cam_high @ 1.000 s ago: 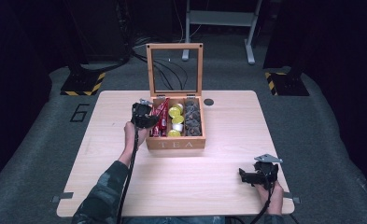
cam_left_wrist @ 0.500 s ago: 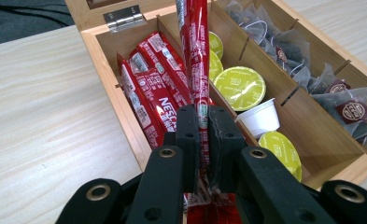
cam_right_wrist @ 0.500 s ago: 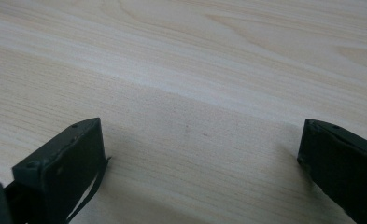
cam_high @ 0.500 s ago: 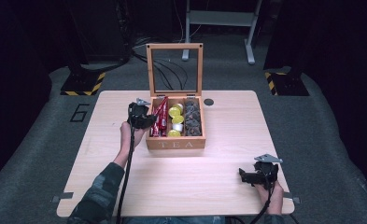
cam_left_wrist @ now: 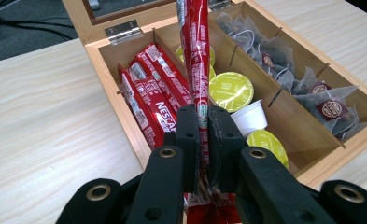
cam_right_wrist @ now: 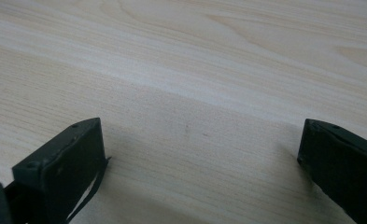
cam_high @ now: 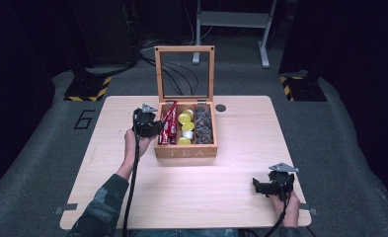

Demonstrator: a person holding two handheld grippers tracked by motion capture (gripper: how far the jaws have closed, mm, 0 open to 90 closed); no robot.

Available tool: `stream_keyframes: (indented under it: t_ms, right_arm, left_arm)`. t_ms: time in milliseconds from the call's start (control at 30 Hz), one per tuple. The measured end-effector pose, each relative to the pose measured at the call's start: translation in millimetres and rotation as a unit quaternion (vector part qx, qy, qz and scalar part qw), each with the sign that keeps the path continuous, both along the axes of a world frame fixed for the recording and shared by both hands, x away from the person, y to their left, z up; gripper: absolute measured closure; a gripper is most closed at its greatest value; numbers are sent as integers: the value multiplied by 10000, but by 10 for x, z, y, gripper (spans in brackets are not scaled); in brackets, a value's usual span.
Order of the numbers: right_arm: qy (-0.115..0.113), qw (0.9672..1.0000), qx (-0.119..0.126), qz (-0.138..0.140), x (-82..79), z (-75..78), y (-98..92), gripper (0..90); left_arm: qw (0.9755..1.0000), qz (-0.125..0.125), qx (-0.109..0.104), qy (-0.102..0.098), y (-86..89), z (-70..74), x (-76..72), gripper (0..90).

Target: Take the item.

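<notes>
A wooden tea box [cam_high: 185, 152] with its glass lid up stands mid-table. Its left compartment holds red Nescafe sticks [cam_left_wrist: 146, 95], the middle one yellow-lidded capsules [cam_left_wrist: 229, 87] and a white cup, the right one tea bags [cam_left_wrist: 307, 84]. My left gripper [cam_high: 154, 126] is at the box's left edge, shut on one red stick [cam_left_wrist: 196, 56] that rises lengthwise above the left compartment. My right gripper [cam_high: 264, 186] rests near the table's front right, jaws wide apart over bare wood [cam_right_wrist: 190, 93], holding nothing.
A small dark round disc [cam_high: 220, 107] lies on the table behind the box's right corner. Grey floor surrounds the table, with a metal stand's legs [cam_high: 231, 29] and cables behind it. The table's left and right halves are bare wood.
My left gripper has drawn slightly left and up at the box's left edge, lifting a red stick from the left compartment. The right gripper has stayed put.
</notes>
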State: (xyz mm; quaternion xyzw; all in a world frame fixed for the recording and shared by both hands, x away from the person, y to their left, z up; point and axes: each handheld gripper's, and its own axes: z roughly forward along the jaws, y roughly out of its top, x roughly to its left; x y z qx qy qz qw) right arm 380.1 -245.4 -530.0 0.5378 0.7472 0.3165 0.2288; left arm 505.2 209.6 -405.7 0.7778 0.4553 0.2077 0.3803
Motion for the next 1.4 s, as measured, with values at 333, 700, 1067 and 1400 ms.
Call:
stream_keyframes:
  t_ms: [333,700,1067,1400]
  right_arm:
    - [-1,10000,-1,2,0,0,0,1]
    - [0,10000,-2,1,0,0,0,0]
    - [-2,10000,-2,-1,0,0,0,1]
    - [-3,10000,-3,-4,-1,0,1,0]
  left_arm:
    - [9999,10,-85,-86,61,19,-93,833]
    - [9997,50,-31,-226,198,64,-209,833]
    - [9996,144,-44,-241,386,62,-294,833]
    - [9988,318,-39,-363,538,93,-373,833]
